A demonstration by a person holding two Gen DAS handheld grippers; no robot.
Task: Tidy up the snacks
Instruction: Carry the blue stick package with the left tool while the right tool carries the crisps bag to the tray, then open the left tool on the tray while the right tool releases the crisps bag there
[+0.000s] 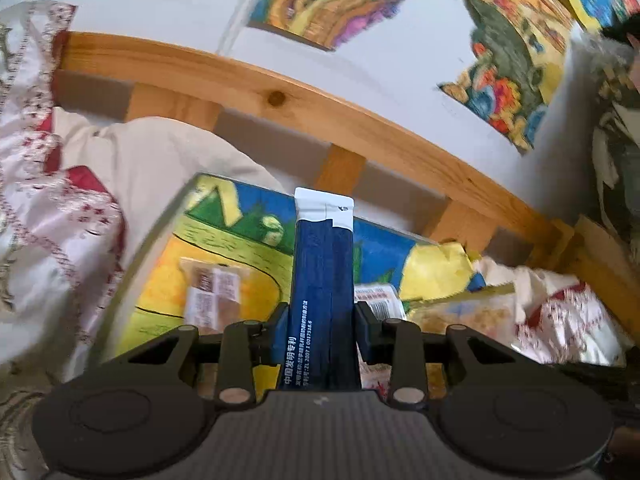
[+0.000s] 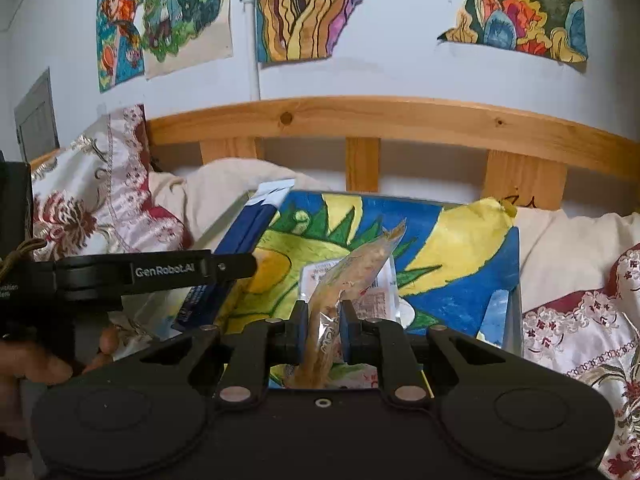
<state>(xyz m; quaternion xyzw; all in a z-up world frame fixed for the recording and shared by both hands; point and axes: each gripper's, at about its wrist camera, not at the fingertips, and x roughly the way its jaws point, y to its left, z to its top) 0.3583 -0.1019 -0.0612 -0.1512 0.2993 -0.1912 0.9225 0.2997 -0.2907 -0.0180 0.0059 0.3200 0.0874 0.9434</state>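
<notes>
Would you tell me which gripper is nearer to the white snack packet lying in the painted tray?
Right. The right gripper, shut on a clear snack bag, is just in front of the white packet; the left gripper, holding the blue box, is further left.

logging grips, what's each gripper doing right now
left gripper: closed on the dark blue stick packet
right gripper: closed on the clear snack wrapper

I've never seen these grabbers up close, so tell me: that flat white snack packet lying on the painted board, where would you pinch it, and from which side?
Probably at the near edge of the white snack packet, coming in low from the front. It lies flat on the painted board, so only a thin sealed rim offers something to pinch. The right gripper is already shut on a clear snack bag, hiding part of the packet.
</notes>
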